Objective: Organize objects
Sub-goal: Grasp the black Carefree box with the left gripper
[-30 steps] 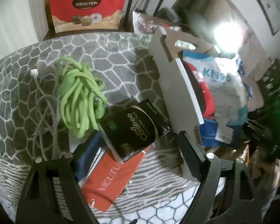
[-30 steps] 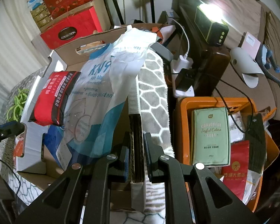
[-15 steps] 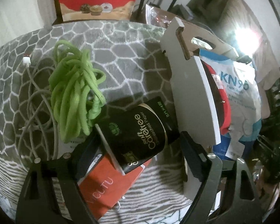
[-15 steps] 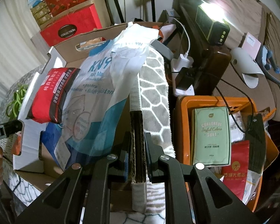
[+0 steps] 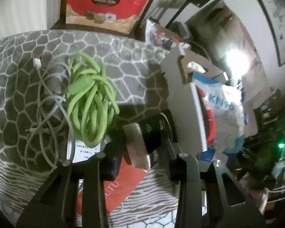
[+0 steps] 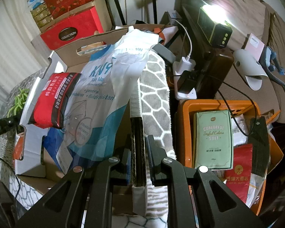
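Note:
My left gripper (image 5: 142, 150) is shut on a black coffee packet (image 5: 155, 133), which stands tilted between the fingers above a red packet (image 5: 119, 186) on the grey patterned cloth (image 5: 123, 53). A green cable bundle (image 5: 91, 98) and a grey cable (image 5: 45, 114) lie to its left. My right gripper (image 6: 138, 152) is shut on the near wall of the cardboard box (image 6: 137, 125). The box holds a KN95 mask bag (image 6: 108, 87) and a red packet (image 6: 53, 98). The box wall (image 5: 182, 110) also shows just right of the left gripper.
An orange bin (image 6: 216, 104) with a green tissue pack (image 6: 212, 138) and red packets stands right of the box. A red Collection box (image 5: 104, 3) stands at the back. A charger (image 6: 184, 79) and a lit lamp (image 6: 214, 28) sit behind the bin.
My left gripper has closed from wide open onto the black coffee packet and tipped it up on edge. The right gripper keeps its hold on the box wall.

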Tool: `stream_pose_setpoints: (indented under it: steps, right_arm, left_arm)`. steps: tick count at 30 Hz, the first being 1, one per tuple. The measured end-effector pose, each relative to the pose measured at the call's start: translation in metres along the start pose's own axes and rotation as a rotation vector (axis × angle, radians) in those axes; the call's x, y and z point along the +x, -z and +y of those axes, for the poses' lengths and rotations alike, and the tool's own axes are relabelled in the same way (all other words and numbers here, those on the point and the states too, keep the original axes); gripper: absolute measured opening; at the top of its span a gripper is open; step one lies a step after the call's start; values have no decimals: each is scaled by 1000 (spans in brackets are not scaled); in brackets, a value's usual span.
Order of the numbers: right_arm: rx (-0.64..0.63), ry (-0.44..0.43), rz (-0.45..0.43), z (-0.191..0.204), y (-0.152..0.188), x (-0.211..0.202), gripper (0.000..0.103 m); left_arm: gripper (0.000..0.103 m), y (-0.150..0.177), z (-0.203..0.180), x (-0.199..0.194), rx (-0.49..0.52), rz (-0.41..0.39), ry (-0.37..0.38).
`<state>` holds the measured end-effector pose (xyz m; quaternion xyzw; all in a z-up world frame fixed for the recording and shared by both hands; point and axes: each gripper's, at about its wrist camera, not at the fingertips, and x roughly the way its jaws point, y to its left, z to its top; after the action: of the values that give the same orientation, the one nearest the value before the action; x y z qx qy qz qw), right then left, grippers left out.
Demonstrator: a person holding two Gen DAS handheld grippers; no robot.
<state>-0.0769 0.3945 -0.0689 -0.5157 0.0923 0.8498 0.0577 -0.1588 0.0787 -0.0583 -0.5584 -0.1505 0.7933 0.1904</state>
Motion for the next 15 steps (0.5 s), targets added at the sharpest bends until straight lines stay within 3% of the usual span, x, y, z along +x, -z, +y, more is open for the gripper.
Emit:
stream_pose_setpoints:
  steps: [5, 8, 10, 15]
  right_arm:
    - [-2, 2, 3, 0, 1, 0, 13]
    - [-1, 1, 6, 0, 2, 1, 13]
    - [-3, 1, 8, 1, 3, 3, 13]
    - [-4, 2, 5, 2, 4, 3, 13]
  left_arm:
    - [28, -1, -4, -10, 20, -26, 54]
    - [35, -2, -6, -11, 11, -25, 75]
    - [25, -2, -7, -9, 15, -32, 36]
    - [23, 1, -7, -18, -7, -50, 49]
